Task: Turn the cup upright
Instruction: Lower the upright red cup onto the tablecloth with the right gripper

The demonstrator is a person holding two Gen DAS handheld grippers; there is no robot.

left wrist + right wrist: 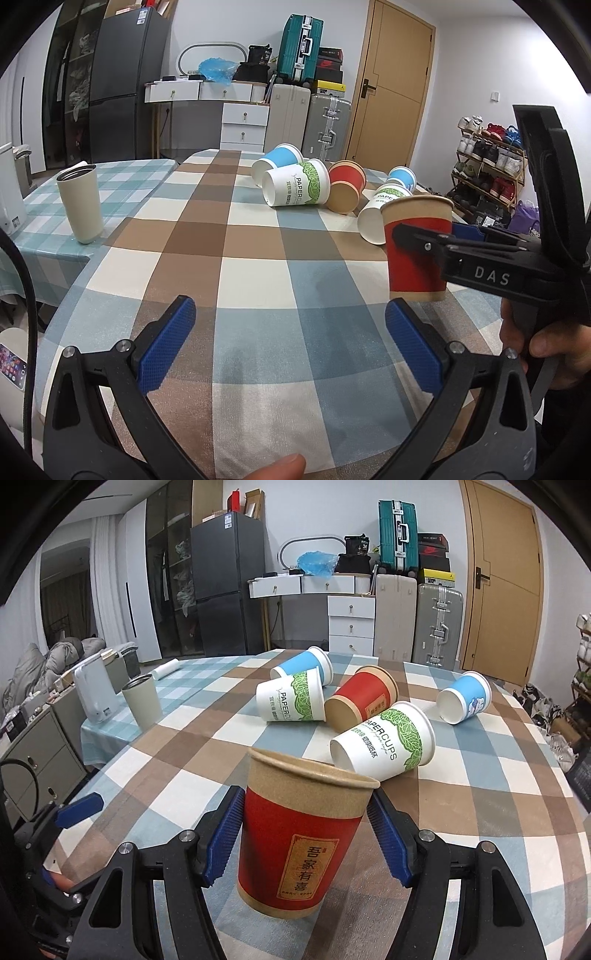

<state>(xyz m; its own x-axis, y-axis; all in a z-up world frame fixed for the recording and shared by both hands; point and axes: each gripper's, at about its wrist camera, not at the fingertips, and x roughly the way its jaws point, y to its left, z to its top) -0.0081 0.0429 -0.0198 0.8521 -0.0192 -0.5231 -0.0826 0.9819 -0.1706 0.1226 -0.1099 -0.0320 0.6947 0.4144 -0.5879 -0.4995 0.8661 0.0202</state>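
My right gripper (304, 834) is shut on a red and brown paper cup (301, 834), held upright with its base at the checked tablecloth (147, 786). The same cup (419, 247) shows in the left wrist view, with the right gripper (417, 236) clamped across it. My left gripper (290, 339) is open and empty, low over the cloth to the left of that cup. Several other paper cups lie on their sides behind: a red one (364, 701), two white-green ones (384, 746) (291, 701), two blue ones (465, 698) (306, 664).
A grey metal tumbler (82, 203) stands upright on the smaller teal-checked table at the left, also in the right wrist view (144, 701). A white appliance (96, 694) stands beside it. A shoe rack (487, 166) is beyond the table's right edge.
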